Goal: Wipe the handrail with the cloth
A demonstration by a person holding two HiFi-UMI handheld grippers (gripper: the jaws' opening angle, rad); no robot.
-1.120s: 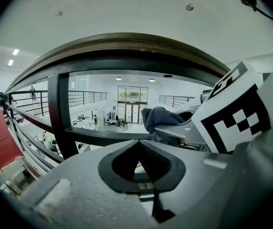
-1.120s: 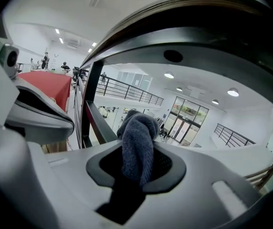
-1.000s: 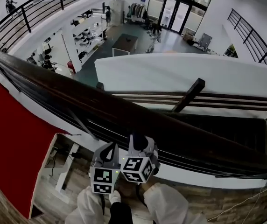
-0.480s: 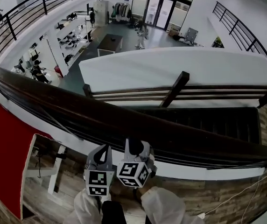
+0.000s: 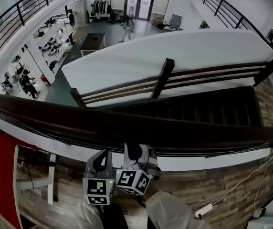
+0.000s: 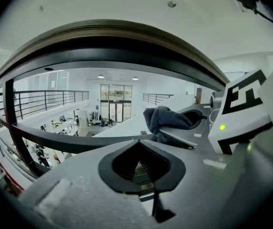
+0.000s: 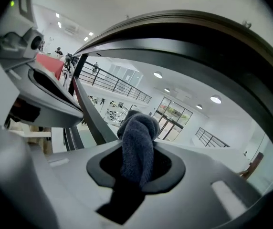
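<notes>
While the right hand-held gripper pinches a bunched dark cloth just under the handrail, the left hand-held gripper is closed and empty. The cloth looks soft, light and floppy, so it is probably best gripped by a thick fold. Only the gripper views show it clearly.

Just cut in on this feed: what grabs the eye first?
The dark handrail sweeps across the head view above an open hall far below. The right gripper is clamped on a dark cloth close to the rail; the left gripper beside it is shut and empty.
</notes>
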